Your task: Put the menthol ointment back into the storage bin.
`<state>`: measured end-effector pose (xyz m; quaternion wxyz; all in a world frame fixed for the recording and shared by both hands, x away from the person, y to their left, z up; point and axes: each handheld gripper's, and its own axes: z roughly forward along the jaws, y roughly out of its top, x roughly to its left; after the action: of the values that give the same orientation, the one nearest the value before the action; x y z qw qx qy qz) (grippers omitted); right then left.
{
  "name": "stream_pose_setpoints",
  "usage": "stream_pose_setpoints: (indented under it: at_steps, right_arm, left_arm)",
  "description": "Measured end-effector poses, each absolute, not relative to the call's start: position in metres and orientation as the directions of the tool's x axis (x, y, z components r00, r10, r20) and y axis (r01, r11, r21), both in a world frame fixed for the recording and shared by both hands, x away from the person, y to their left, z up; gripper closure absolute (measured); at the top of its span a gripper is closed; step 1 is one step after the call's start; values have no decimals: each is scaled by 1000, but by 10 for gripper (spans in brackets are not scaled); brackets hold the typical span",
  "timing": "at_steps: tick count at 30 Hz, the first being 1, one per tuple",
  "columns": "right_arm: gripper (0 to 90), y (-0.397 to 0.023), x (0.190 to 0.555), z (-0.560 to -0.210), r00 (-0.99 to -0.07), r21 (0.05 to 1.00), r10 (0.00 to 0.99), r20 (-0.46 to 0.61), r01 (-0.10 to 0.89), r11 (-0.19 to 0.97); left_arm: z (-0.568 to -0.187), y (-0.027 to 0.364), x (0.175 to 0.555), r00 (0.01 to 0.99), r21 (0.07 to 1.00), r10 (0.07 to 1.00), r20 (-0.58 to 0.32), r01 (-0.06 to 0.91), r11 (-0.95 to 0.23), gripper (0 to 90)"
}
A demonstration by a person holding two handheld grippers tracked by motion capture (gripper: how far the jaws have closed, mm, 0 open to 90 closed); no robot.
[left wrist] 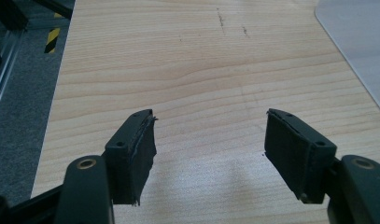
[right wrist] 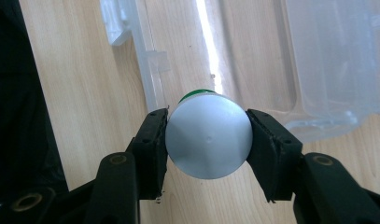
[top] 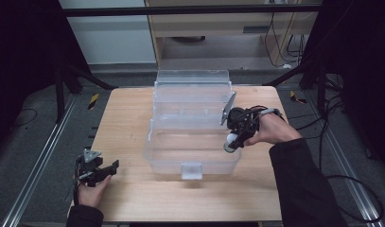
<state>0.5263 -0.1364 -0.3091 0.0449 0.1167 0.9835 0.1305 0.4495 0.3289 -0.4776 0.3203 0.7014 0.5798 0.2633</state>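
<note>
High view: a wooden table (top: 133, 127) fills the middle of the frame, with a clear plastic storage box (top: 192, 120) at its centre, lid raised toward the top of the frame. At the box's right edge, right of centre, the right gripper (top: 233, 142) is held over the rim by a hand (top: 271, 130) in a dark sleeve, and a small white bottle with a green band (top: 231, 143) sits between its jaws, pointing down.

Right gripper view shows the jaws closed on that bottle (right wrist: 208, 139): its round white end faces the camera at frame centre, a sliver of green behind it, both pads pressed to its sides. Behind it lie the box's clear wall (right wrist: 281, 60) and the table.

At lower left in the high view, the left gripper (top: 107, 171) rests low over the table, well apart from the box. Left gripper view has its pads (left wrist: 141, 154) spread wide with nothing between them, only bare wood grain, and a corner of clear plastic at upper right.
</note>
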Motion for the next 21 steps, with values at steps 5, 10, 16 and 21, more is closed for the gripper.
stream_pose_setpoints:
  at_steps: [5,10,16,21]
  right_arm:
    - [505,-135,534,-326,-967,258,253,-44,233,938]
    - [504,-136,538,-342,-966,254,258,-29,243,936]
    - [504,-137,540,-357,-965,252,260,-22,246,936]
    - [504,-137,541,-368,-965,249,260,-15,249,936]
  left_arm:
    - [-478,329,450,189,755,982,-1,644,-123,330]
    - [-477,329,450,192,754,981,0,645,-126,330]
    - [-478,329,450,191,755,982,-1,644,-125,330]
    - [-477,329,450,192,755,981,0,643,-126,330]
